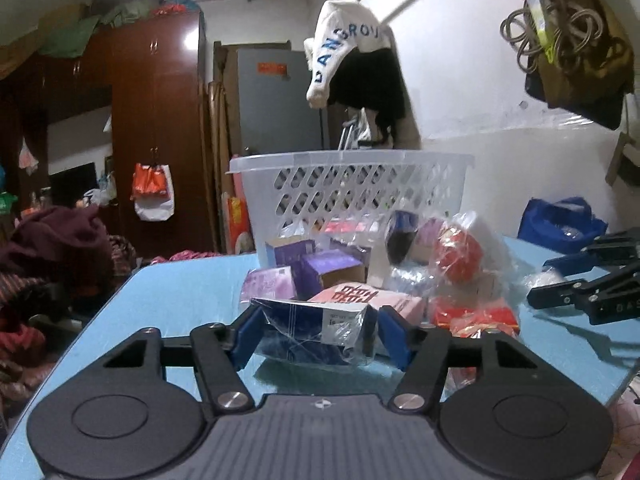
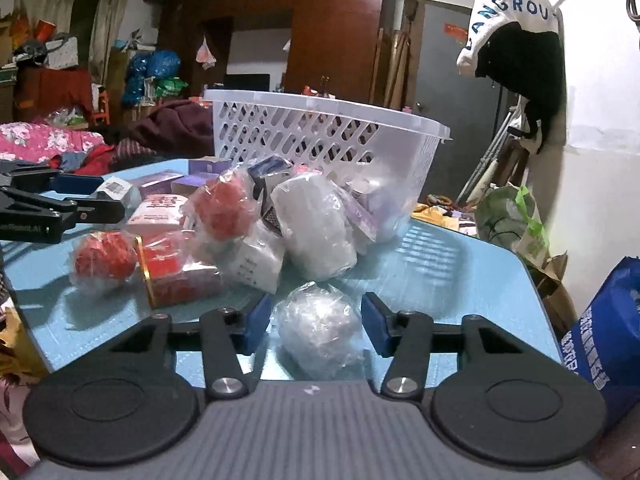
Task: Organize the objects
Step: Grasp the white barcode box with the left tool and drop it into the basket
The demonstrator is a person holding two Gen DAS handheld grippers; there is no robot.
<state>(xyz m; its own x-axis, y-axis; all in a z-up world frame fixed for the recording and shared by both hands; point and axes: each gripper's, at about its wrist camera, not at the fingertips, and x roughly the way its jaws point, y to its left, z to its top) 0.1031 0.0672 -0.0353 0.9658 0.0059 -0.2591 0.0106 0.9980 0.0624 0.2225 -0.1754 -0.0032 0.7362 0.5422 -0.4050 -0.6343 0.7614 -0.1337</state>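
Left wrist view: our left gripper [image 1: 318, 330] straddles a wrapped blue box [image 1: 316, 320], grip uncertain | right gripper [image 2: 314, 324] apart around a clear-wrapped bundle [image 2: 318, 326] | basket [image 1: 348, 160] far, pile unsorted.

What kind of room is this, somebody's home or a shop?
Most likely a lived-in bedroom or storage room at home. A tall wooden wardrobe stands at the back, a sweatshirt hangs on the wall, and rumpled bedding lies beyond the blue table.
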